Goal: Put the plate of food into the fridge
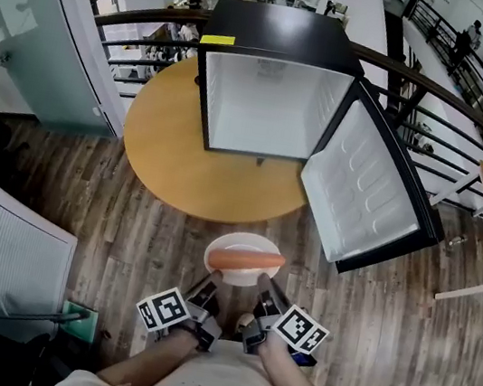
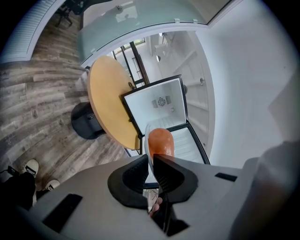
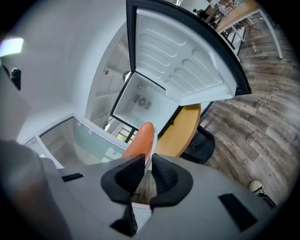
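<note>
Plate (image 1: 243,239), white, bearing one long orange food item (image 1: 247,260) (carrot or sausage, unclear) lying crosswise: near rim pinched by left tool (image 1: 212,278) and right tool (image 1: 264,282) alike, held short of open fridge (image 1: 269,110), straight ahead on round counter (image 1: 161,151).

My left gripper (image 2: 151,157): jaws closed on rim of white plate (image 2: 146,140), plate edge-on between them. Orange sausage-shaped food (image 2: 161,140) lies on plate, just past jaw tips. Beyond: black mini fridge (image 2: 161,105), white inside, empty, small fan grille on back wall; fridge door (image 2: 187,143) swung open. Round wooden table (image 2: 110,103) beside fridge, black table base (image 2: 86,124) beneath. Grey plank floor (image 2: 37,93). Shoes (image 2: 30,166) at lower left.
</note>
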A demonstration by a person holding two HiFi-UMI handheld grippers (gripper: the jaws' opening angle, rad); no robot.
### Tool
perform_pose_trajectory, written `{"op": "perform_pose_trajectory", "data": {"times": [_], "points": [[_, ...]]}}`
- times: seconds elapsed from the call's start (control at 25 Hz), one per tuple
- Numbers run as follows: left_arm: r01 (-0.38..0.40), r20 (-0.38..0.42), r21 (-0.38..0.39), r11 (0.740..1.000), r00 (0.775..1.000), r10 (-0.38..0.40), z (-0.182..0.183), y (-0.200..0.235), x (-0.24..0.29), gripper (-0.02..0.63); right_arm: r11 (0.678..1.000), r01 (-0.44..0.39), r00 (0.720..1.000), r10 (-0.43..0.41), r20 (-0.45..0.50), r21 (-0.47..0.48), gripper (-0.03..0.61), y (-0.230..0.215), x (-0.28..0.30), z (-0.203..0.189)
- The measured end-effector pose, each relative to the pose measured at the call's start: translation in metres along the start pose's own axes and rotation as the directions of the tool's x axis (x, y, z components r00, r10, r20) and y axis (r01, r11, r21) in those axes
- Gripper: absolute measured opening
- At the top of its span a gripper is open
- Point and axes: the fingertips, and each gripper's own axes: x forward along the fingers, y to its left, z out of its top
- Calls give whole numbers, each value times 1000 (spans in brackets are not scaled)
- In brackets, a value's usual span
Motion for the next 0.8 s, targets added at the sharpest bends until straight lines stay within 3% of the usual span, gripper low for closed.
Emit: {"op": "perform_pose_trajectory", "data": {"times": [0.4, 0.8], "points": [[22, -40, 1, 1000, 999, -22, 23, 9, -19, 48, 1000, 17, 999, -16, 37, -9, 61, 19, 10, -24], [19, -44, -12, 1000, 999, -19, 42, 16, 8, 48, 1000, 25, 999, -25, 40, 3, 61, 12, 39, -9]]}}
